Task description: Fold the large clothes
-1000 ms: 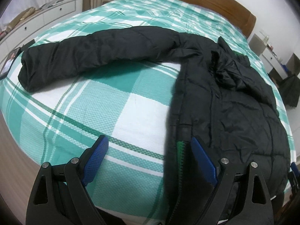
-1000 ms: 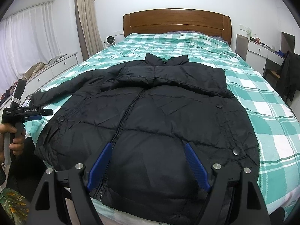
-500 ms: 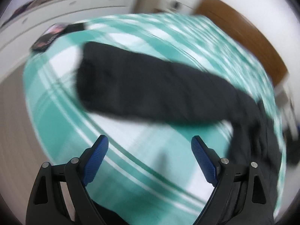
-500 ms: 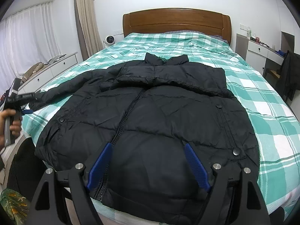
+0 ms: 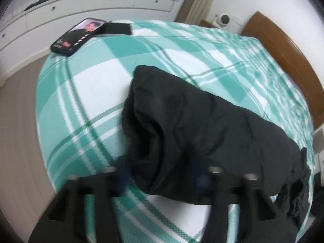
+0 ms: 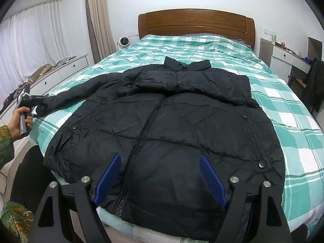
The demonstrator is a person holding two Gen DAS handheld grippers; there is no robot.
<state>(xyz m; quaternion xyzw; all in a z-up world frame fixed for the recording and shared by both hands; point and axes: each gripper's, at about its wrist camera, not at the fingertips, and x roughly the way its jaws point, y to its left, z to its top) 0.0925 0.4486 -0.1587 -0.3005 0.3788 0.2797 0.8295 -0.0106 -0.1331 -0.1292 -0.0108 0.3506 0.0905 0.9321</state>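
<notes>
A black puffer jacket lies front up on the green-and-white checked bed, zipper toward me, collar toward the headboard. Its left sleeve stretches out to the bed's left edge. My left gripper is at the sleeve's cuff, its jaws on either side of the cuff; the view is blurred, so I cannot tell whether they grip. In the right wrist view the left gripper meets the cuff end. My right gripper is open and empty above the jacket's hem.
A phone and a dark flat object lie at the bed's corner. White drawers run along the left wall. A wooden headboard stands at the far end. A nightstand and chair stand at the right.
My left gripper has swung from the jacket's hem out to the left sleeve's cuff, and its jaws have narrowed around it. The right gripper and the jacket body have not moved.
</notes>
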